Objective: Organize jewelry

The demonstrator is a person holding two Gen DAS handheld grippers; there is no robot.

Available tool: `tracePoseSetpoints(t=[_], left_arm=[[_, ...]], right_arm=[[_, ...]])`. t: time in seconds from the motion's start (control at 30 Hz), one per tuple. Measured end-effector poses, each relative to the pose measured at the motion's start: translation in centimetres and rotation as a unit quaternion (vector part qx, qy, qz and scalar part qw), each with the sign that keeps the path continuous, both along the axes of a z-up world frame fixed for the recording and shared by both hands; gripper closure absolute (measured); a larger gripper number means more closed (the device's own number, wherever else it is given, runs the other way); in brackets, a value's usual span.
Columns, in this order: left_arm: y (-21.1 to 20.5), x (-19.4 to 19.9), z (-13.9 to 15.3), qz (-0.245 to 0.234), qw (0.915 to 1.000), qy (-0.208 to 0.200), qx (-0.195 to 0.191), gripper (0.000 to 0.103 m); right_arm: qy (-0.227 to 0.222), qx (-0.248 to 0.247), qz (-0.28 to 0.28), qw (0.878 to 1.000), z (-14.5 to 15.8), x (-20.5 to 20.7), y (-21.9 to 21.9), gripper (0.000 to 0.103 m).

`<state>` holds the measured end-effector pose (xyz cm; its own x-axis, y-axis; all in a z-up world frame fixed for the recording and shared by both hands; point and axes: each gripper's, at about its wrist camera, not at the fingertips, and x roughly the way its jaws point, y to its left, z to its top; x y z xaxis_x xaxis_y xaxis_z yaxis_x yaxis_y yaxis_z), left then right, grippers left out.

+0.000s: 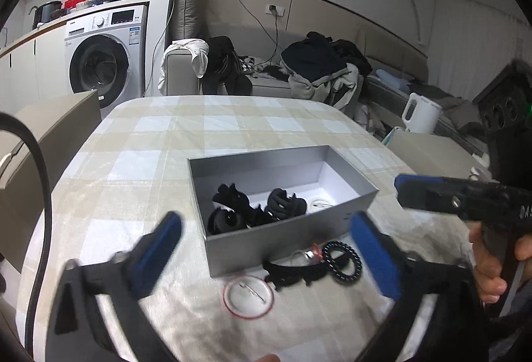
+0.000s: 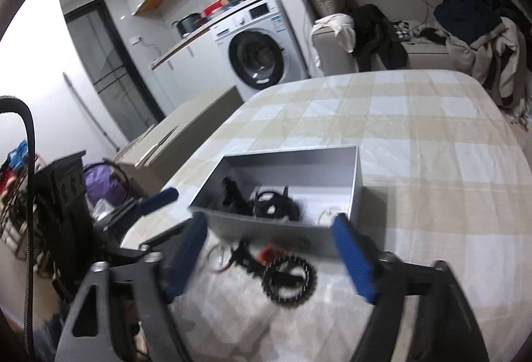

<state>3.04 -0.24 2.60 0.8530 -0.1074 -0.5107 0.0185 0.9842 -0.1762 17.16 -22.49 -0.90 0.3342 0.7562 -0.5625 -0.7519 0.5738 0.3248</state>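
Observation:
An open grey box (image 1: 252,159) on the checked tablecloth holds black hair clips (image 1: 239,205) and a white ring-shaped piece (image 1: 321,204). Against its near wall lie a black coil hair tie (image 1: 342,260), a black clip (image 1: 292,270), a small red item (image 1: 314,252) and a round pin badge (image 1: 247,295). My left gripper (image 1: 266,217) is open, hovering over these loose pieces with nothing held. The right wrist view shows the box (image 2: 289,154), hair tie (image 2: 289,278) and clip (image 2: 244,254) below my open, empty right gripper (image 2: 270,222).
A hand (image 1: 488,265) holds the right gripper at the table's right edge. A beige cabinet (image 1: 56,129) stands left of the table. Beyond are a washing machine (image 1: 103,59), a sofa piled with clothes (image 1: 316,69) and a white kettle (image 1: 420,112).

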Motion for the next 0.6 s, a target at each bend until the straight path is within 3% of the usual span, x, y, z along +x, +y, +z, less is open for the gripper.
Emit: tracePoseSetpoints(t=[0.13, 0.4, 0.6], left_arm=[[0.0, -0.9, 0.0, 0.005, 1.0, 0.0, 0.0, 0.001], [-0.5, -1.5, -1.6, 0.016, 0.9997, 0.013, 0.01, 0.001], [-0.6, -1.4, -2.9, 0.018, 0.999, 0.038, 0.011, 0.001]], right_arm=[[-0.003, 0.006, -0.009, 1.0, -0.9, -0.5, -1.1, 0.0], [-0.015, -0.062, -0.014, 0.998, -4.6, -0.8, -0.3, 0.001], [-0.02, -0.086, 0.002, 0.996, -5.6, -1.4, 0.5, 0.008]])
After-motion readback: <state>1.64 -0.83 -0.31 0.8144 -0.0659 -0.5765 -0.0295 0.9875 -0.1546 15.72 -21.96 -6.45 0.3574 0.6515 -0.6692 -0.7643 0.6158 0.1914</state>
